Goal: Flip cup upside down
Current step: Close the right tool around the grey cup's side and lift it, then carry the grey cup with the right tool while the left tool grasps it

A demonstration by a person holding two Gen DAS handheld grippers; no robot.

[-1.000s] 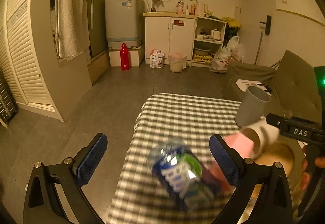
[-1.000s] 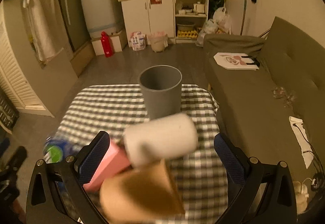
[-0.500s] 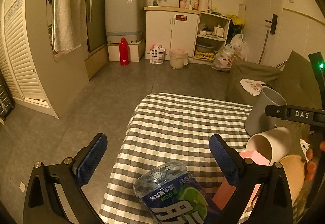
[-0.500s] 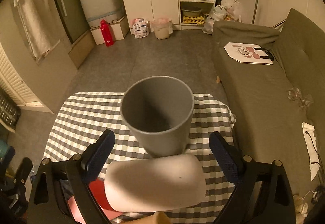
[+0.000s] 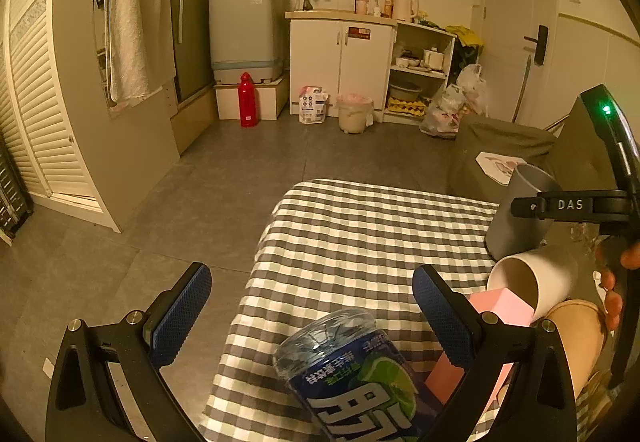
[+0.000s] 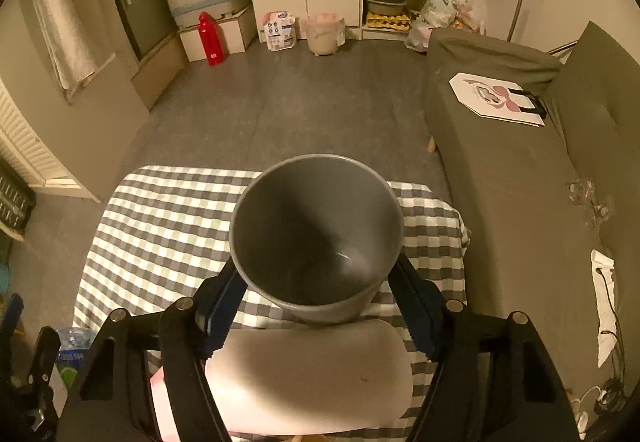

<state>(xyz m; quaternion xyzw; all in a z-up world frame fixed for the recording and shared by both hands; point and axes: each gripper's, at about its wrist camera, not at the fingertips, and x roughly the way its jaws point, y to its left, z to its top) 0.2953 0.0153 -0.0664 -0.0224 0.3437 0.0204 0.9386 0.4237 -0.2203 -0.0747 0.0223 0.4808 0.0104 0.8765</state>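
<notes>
Grey cup; grey-white checked tablecloth; white cup; pink block.
</notes>
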